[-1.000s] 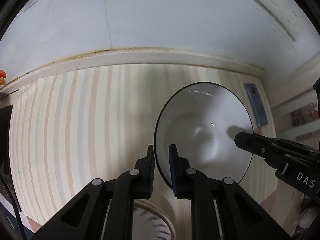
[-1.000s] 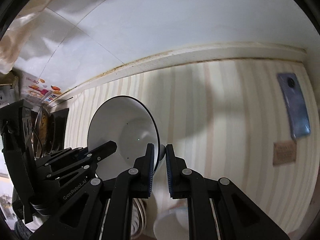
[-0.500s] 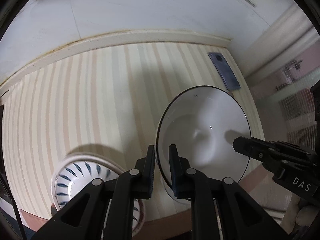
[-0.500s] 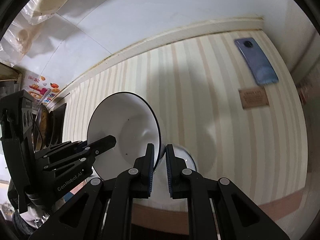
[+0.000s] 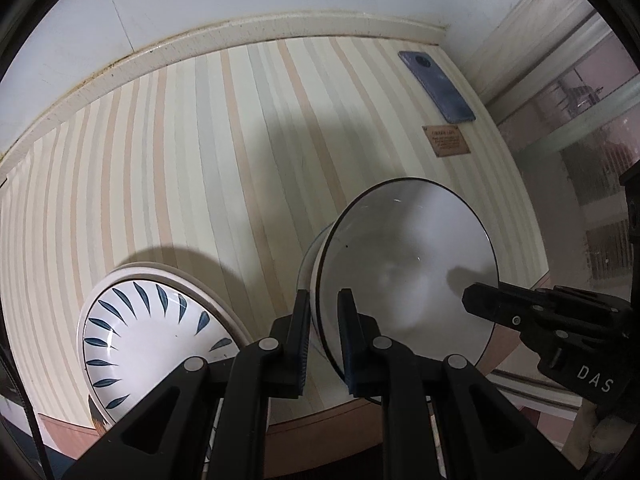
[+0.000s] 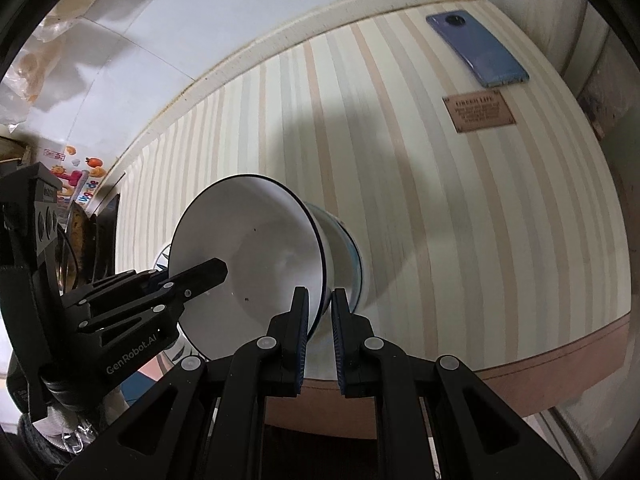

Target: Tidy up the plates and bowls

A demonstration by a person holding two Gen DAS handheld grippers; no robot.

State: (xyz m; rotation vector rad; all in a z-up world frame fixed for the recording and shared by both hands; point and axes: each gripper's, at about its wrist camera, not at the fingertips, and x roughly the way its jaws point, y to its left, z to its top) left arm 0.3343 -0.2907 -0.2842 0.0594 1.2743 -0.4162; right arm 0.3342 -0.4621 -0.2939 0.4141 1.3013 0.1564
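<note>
Both grippers, L [image 5: 323, 330] and R [image 6: 320, 330], clamped on white bowl [image 5: 408, 272] rim, we carry it over striped table [image 5: 200, 160]; nxt: set down w/ patterned plate [image 5: 156, 344] at 9 o'clock.

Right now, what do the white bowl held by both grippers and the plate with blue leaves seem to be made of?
White bowl: probably glazed ceramic or enamel; smooth, glossy, with small highlights and a thin dark rim line. The pictures cannot tell which.
Plate with blue leaves: likely glazed ceramic; shiny white surface with painted blue leaf marks and a reflection streak.
</note>
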